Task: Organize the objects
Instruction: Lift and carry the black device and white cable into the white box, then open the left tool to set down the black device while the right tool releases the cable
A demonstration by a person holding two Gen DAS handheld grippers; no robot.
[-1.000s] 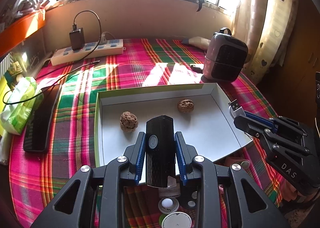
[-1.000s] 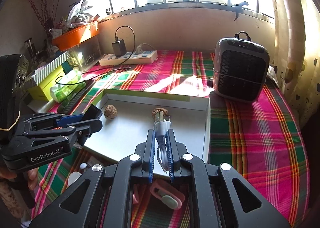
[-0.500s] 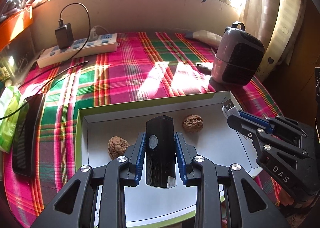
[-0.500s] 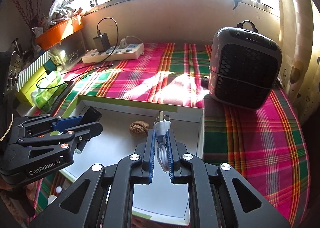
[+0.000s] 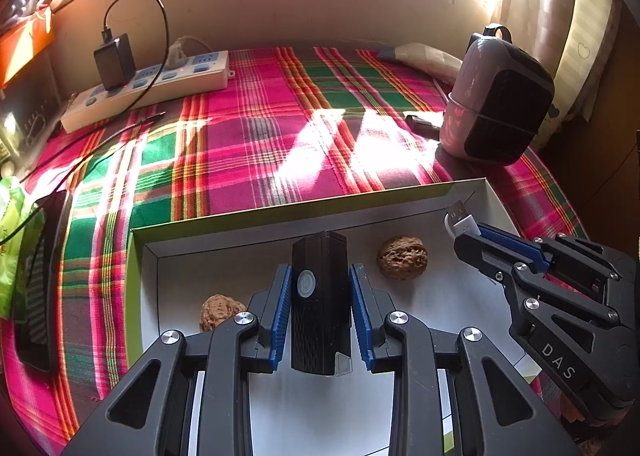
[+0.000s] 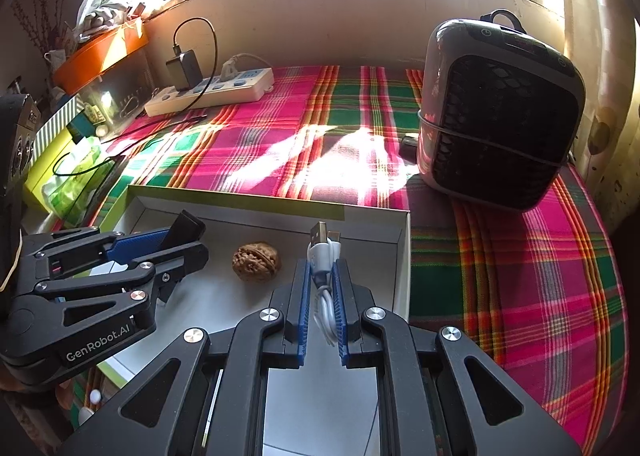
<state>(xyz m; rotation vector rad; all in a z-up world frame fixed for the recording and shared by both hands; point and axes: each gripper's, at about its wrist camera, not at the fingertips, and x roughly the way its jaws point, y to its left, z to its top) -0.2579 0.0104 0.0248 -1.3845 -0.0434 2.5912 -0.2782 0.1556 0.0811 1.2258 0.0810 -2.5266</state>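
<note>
My left gripper [image 5: 319, 276] is shut on a black box-shaped device with a round button [image 5: 318, 296], held over the shallow white tray [image 5: 248, 222]. Two walnuts lie in the tray: one [image 5: 402, 257] just right of the device, another [image 5: 218, 312] at lower left behind my finger. My right gripper [image 6: 320, 268] is shut on a coiled white USB cable [image 6: 322, 252], its plug sticking up over the tray's [image 6: 372, 214] right part, near a walnut [image 6: 255, 261]. Each gripper shows in the other's view: the right one [image 5: 466, 230] and the left one [image 6: 188, 240].
A grey-and-black fan heater [image 6: 500, 112] stands on the plaid cloth right of the tray. A white power strip [image 5: 148, 86] with a black charger lies at the back left. A dark phone [image 5: 42, 276] and green packet [image 5: 16, 240] lie at the left edge.
Both grippers moved forward and down over the tray with their loads still held; the tray and walnuts now sit nearer and lower in both views.
</note>
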